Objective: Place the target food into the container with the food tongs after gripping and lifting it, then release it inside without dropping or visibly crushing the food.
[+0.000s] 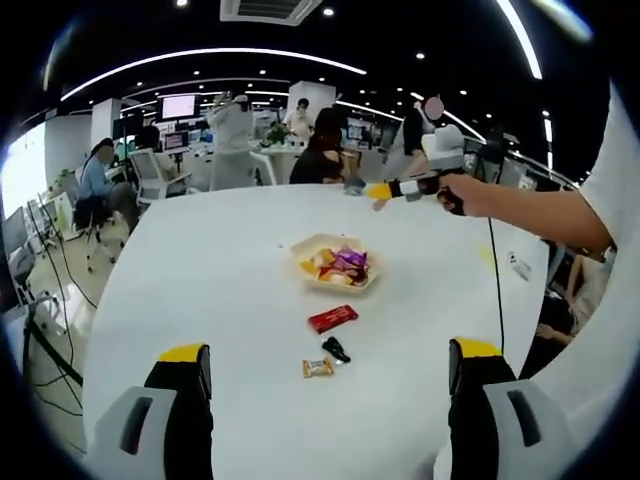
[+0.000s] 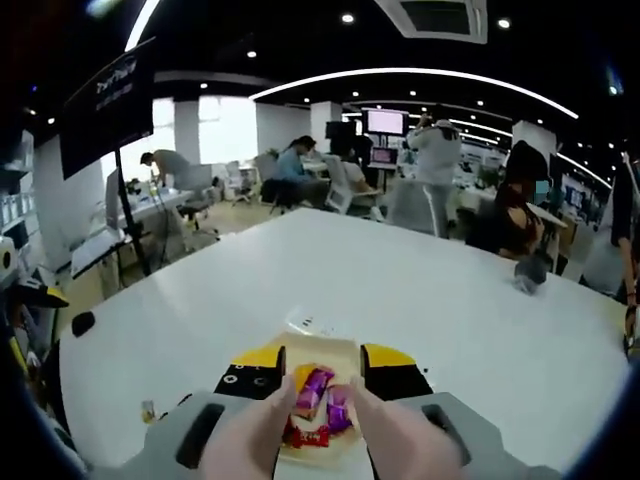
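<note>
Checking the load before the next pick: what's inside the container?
The container holds a heap of wrapped snacks in purple, orange and yellow. Whatever lies beneath the heap is covered.

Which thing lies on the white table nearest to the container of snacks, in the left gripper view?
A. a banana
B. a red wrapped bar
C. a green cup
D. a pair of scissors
B: the red wrapped bar lies on the white table just beside the container; a small black object and a small orange packet lie farther off.
</note>
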Demonstrator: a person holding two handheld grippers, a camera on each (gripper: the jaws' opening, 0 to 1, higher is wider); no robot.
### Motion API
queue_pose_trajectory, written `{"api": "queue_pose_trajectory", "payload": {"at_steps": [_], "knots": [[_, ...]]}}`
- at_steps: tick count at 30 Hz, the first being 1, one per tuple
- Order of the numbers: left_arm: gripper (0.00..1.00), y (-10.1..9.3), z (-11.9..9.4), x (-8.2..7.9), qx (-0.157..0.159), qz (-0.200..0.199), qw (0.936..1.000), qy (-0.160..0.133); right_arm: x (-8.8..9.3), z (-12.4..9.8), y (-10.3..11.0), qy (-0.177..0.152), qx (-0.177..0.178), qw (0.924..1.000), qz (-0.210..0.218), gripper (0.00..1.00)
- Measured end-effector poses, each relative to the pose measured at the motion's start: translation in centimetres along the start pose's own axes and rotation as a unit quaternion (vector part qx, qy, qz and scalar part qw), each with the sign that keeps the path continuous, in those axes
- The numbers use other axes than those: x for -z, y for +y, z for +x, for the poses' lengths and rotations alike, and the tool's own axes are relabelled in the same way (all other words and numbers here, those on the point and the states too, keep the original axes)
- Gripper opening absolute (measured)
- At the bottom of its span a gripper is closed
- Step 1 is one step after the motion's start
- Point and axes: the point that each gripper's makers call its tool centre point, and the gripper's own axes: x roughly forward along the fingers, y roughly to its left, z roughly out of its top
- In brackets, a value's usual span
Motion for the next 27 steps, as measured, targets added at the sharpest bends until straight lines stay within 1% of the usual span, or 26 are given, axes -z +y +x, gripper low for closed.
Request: {"api": "queue_pose_trajectory", "payload": {"at_steps": [5,9,12,15,16,17,19,21,26,27], "knots": [[0.99,-0.2,-0.1,0.1,0.003,0.004,1.0000,0.000,0.0,-0.7,0.3,-0.003,0.000,1.0000,0.003,0.30],[0.99,-0.4,-0.2,0.1,0.005,0.006,1.0000,-0.004,0.1,-1.7,1.2,-0.006,-0.007,0.9999,0.012,0.30],[0.99,-0.6,-0.1,0.1,0.013,0.007,0.9999,-0.006,0.6,-3.2,3.2,-0.010,-0.010,0.9998,0.017,0.30],[0.99,-1.2,0.1,-0.2,0.027,0.018,0.9994,-0.009,1.4,-4.1,5.1,-0.004,-0.017,0.9997,0.018,0.30],[0.99,-1.4,0.2,-0.2,0.031,0.021,0.9993,-0.010,1.9,-4.5,6.0,-0.004,-0.023,0.9996,0.013,0.30],[0.99,-1.7,0.3,-0.4,0.041,0.024,0.9988,-0.009,2.5,-4.8,7.0,0.004,-0.027,0.9995,0.014,0.30],[0.99,-2.0,0.5,-0.5,0.052,0.030,0.9981,-0.013,3.3,-5.2,8.0,0.011,-0.032,0.9994,0.010,0.30],[0.99,-2.3,0.8,-0.5,0.063,0.034,0.9974,-0.010,4.1,-5.8,9.3,0.016,-0.036,0.9991,0.014,0.30],[0.99,-2.7,1.5,-0.6,0.086,0.042,0.9954,-0.007,4.9,-6.8,10.5,0.013,-0.030,0.9989,0.034,0.30],[0.99,-2.9,1.8,-0.8,0.096,0.046,0.9943,-0.005,5.4,-7.2,10.8,0.017,-0.024,0.9984,0.049,0.30]]}}
